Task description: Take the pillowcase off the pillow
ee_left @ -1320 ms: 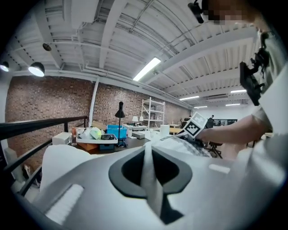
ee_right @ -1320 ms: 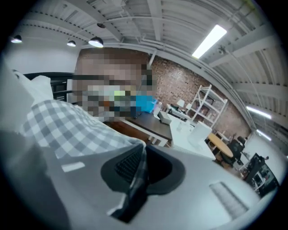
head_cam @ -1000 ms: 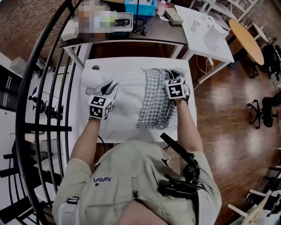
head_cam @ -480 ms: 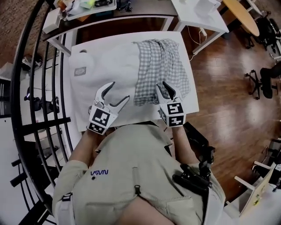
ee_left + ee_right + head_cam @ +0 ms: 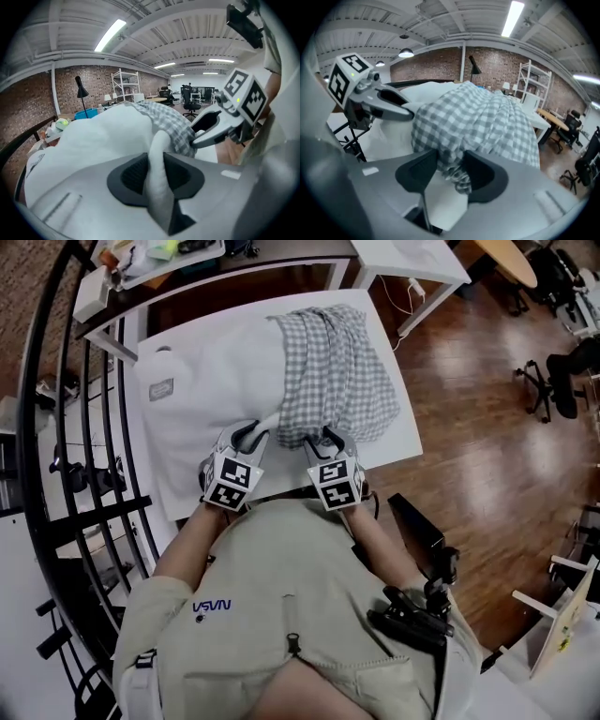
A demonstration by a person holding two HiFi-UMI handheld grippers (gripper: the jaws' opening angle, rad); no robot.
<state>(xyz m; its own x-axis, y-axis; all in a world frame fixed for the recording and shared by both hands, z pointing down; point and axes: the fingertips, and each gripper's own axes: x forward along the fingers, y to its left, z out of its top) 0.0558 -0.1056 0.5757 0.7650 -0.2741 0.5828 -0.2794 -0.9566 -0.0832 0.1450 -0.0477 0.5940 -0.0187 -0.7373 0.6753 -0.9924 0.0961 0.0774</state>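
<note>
So, head view first: the white pillow (image 5: 211, 381) lies across the table (image 5: 384, 345). Its right part is tucked inside the checked pillowcase (image 5: 333, 371), and the rest sticks out bare toward the table's left edge. The case reaches from the far edge down to the near edge. Both tools sit at the near edge, the left gripper (image 5: 251, 432) on white cloth and the right gripper (image 5: 323, 437) at the case's near hem. Beyond the far edge there's a dark desk (image 5: 272, 268) with a tray (image 5: 164, 251) of small stuff, too tiny to name.

Left gripper view: the jaws have just been closing and are now clamped on a ridge of pillow (image 5: 108, 136) fabric squeezed between the pads. A blue bin (image 5: 86, 114) sits way back; can't see what's in it.

Right gripper view: the jaws have just been opening and stand wide. The pillowcase (image 5: 487, 122) hem is bunched between them and looks loose rather than pinched. The left gripper (image 5: 389, 105) is just beside it.
</note>
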